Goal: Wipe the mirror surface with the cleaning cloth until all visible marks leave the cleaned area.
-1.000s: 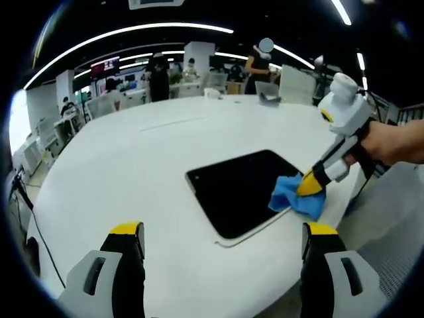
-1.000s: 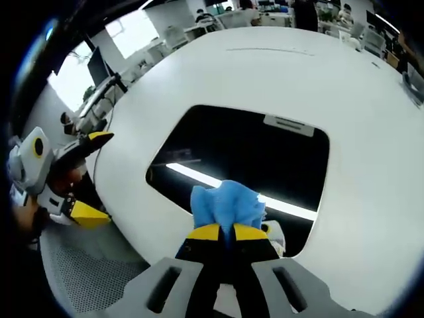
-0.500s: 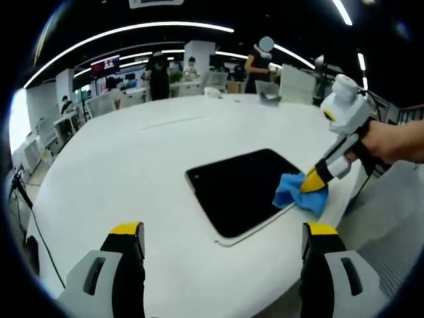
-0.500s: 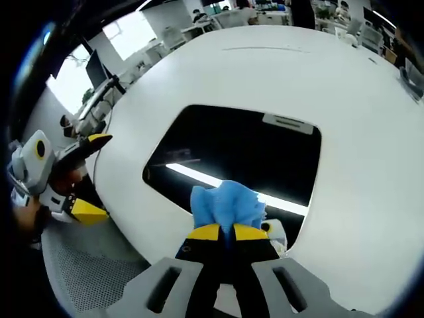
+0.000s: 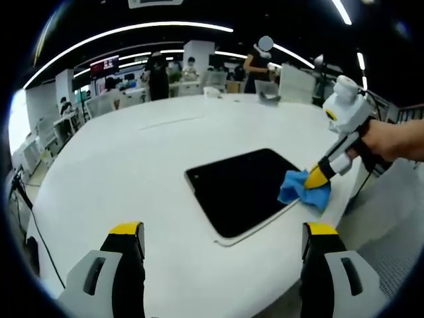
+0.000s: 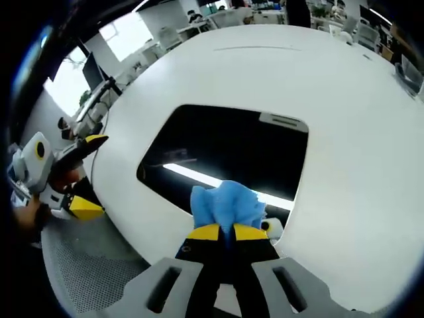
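Blue crumpled cleaning cloth (image 6: 227, 205) sits clamped in your right tongs (image 6: 225, 232), pressed at the dark rectangular mirror with its white frame (image 6: 225, 149), on that view's 6 o'clock edge. In the left gripper view the cloth (image 5: 305, 191) straddles the mirror's (image 5: 235, 189) 3 o'clock edge. Your left tongs (image 5: 222, 235) hang apart, holding nothing, above the white round tabletop (image 5: 132, 159). Marks are hard to judge on the reflective glass; most of it probably still needs wiping. Toward 12 o'clock you have open room; the tabletop's rim lies just behind the cloth.
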`<move>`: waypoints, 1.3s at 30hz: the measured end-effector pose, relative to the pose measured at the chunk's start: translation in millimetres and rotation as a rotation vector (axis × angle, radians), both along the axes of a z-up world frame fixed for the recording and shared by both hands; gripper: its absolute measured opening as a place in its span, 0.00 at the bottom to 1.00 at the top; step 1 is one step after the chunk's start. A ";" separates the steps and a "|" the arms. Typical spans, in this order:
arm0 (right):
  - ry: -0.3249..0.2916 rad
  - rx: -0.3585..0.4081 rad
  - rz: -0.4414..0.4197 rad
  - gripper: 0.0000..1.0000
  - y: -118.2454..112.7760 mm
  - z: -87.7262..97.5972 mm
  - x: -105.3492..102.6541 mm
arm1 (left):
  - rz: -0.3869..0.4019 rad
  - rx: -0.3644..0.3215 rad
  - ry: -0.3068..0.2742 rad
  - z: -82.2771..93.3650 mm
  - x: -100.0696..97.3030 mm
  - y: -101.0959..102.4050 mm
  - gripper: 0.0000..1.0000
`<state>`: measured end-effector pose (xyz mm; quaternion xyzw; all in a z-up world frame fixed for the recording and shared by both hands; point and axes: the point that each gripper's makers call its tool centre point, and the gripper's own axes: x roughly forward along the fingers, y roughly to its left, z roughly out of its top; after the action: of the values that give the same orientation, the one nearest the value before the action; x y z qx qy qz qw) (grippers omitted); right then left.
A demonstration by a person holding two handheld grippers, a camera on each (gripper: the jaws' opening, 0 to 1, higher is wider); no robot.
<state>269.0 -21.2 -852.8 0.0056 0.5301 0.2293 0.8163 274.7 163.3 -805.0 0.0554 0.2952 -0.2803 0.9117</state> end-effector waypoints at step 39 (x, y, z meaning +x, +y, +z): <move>0.041 -0.018 -0.019 0.00 -11.7 -0.8 8.0 | -0.012 0.003 0.002 -1.0 0.1 -2.3 0.99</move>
<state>277.1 -32.9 -853.6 0.0080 0.5485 0.2164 0.8076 274.7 161.0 -805.9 0.0581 0.2960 -0.2852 0.9098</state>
